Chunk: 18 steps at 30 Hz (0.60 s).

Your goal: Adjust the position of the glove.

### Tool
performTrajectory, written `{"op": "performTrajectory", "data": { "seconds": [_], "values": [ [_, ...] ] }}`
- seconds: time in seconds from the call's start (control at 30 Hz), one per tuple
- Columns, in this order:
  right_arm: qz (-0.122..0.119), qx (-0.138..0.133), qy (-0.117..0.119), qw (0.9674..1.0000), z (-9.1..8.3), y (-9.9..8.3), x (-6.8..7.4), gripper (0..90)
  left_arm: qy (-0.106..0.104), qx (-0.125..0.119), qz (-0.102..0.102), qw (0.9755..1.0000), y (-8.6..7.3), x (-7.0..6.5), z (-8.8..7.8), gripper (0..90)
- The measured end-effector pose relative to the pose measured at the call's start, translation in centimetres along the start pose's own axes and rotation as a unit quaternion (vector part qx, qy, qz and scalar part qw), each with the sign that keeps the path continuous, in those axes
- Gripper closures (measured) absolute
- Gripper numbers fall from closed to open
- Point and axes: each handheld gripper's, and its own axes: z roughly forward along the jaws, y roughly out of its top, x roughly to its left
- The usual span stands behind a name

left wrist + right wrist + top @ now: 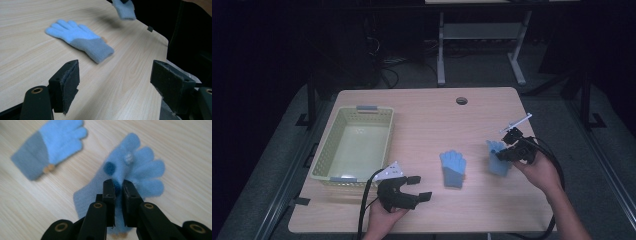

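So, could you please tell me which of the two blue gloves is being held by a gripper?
The glove on the right, pinched in the shut right gripper and lifted. The other glove lies flat mid-table, untouched.

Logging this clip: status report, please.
Right gripper shut on lifted glove. Left gripper open, holding nothing. Second glove flat on table. Basket path unobstructed.

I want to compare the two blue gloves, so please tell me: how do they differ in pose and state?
The flat glove lies on the table, untouched; the held glove is pinched in the right hand-held gripper. In the right gripper view, the held glove shows dark blue dots, while the flat glove looks plain. Both are light blue with grey cuffs.
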Motion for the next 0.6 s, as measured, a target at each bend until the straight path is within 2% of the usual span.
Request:
{"op": "performTrajectory", "data": {
  "seconds": [0.43, 0.6],
  "values": [
    [-0.04, -0.012, 0.007, 0.9991, -0.6, 2.0, 2.2, 82.1, -0.001, -0.006, 0.001, 1.0, 0.1, -0.1, -0.1, 23.0],
    [-0.045, -0.011, 0.011, 0.9988, -0.5, 2.6, 2.8, 82.1, -0.001, -0.004, -0.003, 1.0, 0.0, 0.0, -0.1, 23.0]
  ]
}}
